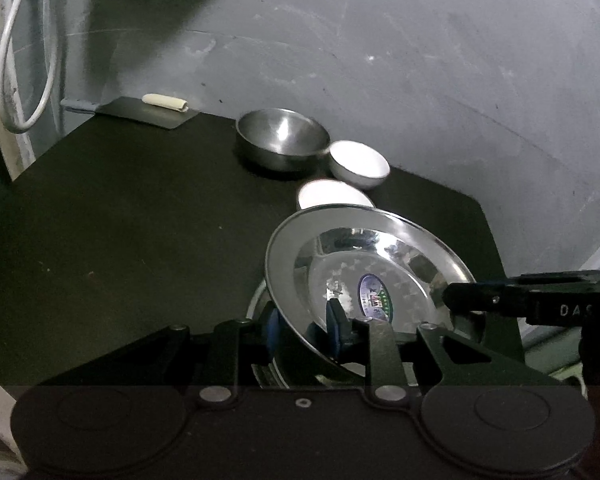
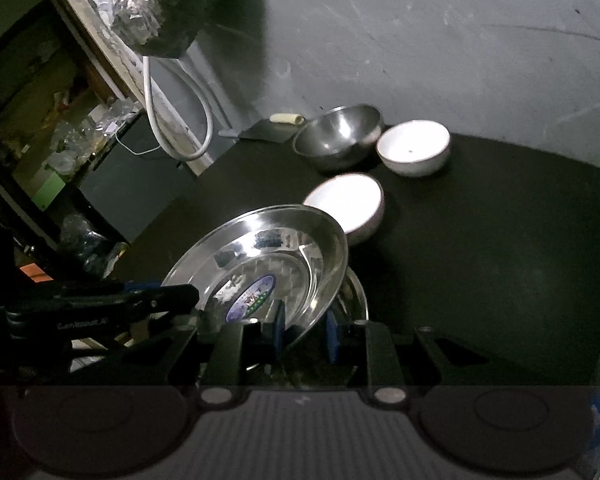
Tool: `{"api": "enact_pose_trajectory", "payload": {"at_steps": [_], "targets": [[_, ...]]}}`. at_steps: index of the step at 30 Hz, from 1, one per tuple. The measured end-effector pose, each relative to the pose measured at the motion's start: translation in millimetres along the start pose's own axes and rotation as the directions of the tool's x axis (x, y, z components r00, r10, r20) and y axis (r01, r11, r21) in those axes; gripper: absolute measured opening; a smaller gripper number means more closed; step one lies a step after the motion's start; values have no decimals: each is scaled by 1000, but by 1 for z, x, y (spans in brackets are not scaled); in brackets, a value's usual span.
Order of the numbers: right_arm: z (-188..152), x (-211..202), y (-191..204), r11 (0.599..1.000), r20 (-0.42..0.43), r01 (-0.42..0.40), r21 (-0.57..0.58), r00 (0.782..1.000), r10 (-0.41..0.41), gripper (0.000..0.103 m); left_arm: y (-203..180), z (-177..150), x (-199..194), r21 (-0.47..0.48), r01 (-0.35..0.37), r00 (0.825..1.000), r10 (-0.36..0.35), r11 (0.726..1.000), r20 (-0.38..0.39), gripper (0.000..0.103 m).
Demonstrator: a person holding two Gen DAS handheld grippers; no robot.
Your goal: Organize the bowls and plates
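Together, my left gripper [image 1: 302, 330] and right gripper [image 2: 305, 330] pinch opposite rim edges of the steel plate [image 1: 364, 256], tilted above the dark table [image 1: 120, 232] near the bowls, and I should keep both pinches level and lower it gently.

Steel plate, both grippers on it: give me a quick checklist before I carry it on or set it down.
1. Left gripper clamped on the steel plate rim: ok.
2. Right gripper clamped on the opposite rim: ok.
3. Plate level: not ok, tilted.
4. Plate clear of the near white bowl: ok, though close.
5. Second plate lies beneath it; whether they touch: cannot tell.
6. Steel bowl and far white bowl upright on the table: ok.
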State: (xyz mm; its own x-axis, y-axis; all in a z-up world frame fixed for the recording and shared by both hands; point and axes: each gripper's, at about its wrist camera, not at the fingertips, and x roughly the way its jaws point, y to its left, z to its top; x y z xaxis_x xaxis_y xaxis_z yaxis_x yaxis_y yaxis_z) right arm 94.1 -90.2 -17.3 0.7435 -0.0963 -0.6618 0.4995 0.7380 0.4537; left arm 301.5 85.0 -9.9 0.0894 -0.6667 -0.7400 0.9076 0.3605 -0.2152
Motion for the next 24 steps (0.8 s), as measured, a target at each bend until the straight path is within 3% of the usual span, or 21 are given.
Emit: {"api": "enact_pose_trajectory", "payload": {"at_steps": [24], "targets": [[-13, 7, -2, 1000, -89, 11, -22, 996, -13, 25, -11, -18, 4, 26, -29, 997, 31, 999, -72, 29]]}}
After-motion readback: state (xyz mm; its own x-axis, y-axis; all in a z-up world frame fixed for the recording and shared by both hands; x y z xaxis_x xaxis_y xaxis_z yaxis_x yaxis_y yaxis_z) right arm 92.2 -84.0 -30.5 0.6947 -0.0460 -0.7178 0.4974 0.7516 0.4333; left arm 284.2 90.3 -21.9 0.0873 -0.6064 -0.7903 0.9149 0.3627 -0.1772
